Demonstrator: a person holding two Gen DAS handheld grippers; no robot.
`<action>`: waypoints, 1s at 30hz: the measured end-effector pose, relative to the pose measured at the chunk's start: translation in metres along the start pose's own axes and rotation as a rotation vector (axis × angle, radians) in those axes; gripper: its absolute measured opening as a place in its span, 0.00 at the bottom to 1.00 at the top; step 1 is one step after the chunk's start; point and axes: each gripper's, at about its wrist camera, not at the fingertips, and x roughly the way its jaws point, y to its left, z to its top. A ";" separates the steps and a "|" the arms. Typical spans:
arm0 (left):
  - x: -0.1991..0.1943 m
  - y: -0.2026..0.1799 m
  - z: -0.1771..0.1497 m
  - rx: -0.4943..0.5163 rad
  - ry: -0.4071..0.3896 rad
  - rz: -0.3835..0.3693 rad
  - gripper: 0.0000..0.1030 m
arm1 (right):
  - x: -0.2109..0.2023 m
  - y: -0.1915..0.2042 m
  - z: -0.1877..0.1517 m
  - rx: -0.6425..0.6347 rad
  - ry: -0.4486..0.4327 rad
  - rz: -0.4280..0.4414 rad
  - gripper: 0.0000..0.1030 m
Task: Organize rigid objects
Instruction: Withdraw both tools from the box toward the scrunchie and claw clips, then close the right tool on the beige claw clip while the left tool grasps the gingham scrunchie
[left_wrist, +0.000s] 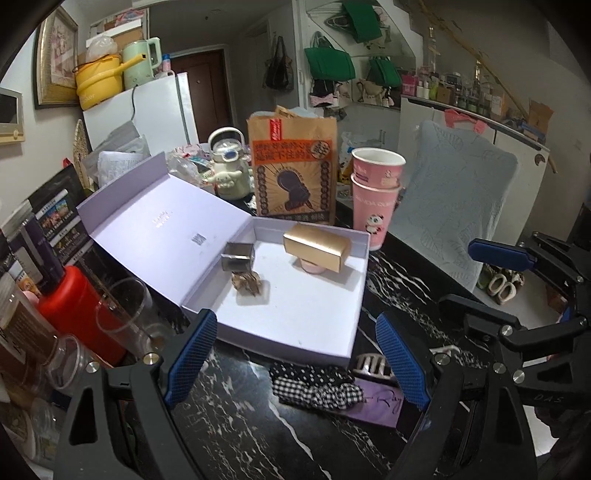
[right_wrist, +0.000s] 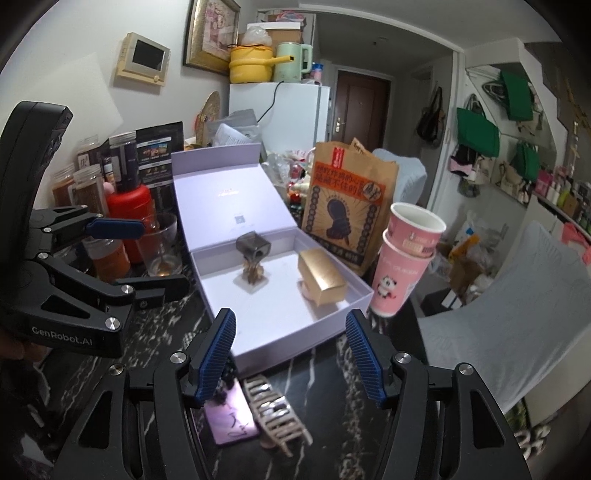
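An open lilac box (left_wrist: 343, 295) (right_wrist: 354, 295) lies on the black marble table. Inside it are a gold box (left_wrist: 317, 248) (right_wrist: 322, 281) resting on a pink round item (left_wrist: 312, 266), and a perfume bottle with a dark square cap (left_wrist: 239, 256) (right_wrist: 253, 248). A beige hair claw clip (right_wrist: 275, 415) (left_wrist: 369, 365) lies on the table in front of the box, beside a checked scrunchie (left_wrist: 317, 387) and a lilac card (right_wrist: 231, 419). My left gripper (left_wrist: 295, 363) is open and empty before the box. My right gripper (right_wrist: 291, 356) is open and empty above the clip.
Stacked pink paper cups (left_wrist: 375, 195) (right_wrist: 402, 258) and a brown paper bag (left_wrist: 293, 170) (right_wrist: 343, 206) stand behind the box. A red bottle (left_wrist: 79, 310), a glass (left_wrist: 129, 317) and jars stand left. A blue-grey cushioned chair (left_wrist: 454, 206) is right.
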 end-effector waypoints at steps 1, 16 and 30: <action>0.001 -0.001 -0.002 0.000 0.004 -0.004 0.86 | 0.000 0.000 -0.002 0.002 0.002 0.003 0.62; 0.021 -0.001 -0.036 -0.023 0.065 -0.117 0.86 | 0.011 0.001 -0.041 0.034 0.047 0.027 0.68; 0.051 0.002 -0.062 -0.060 0.102 -0.222 0.86 | 0.034 0.001 -0.069 0.053 0.088 0.046 0.82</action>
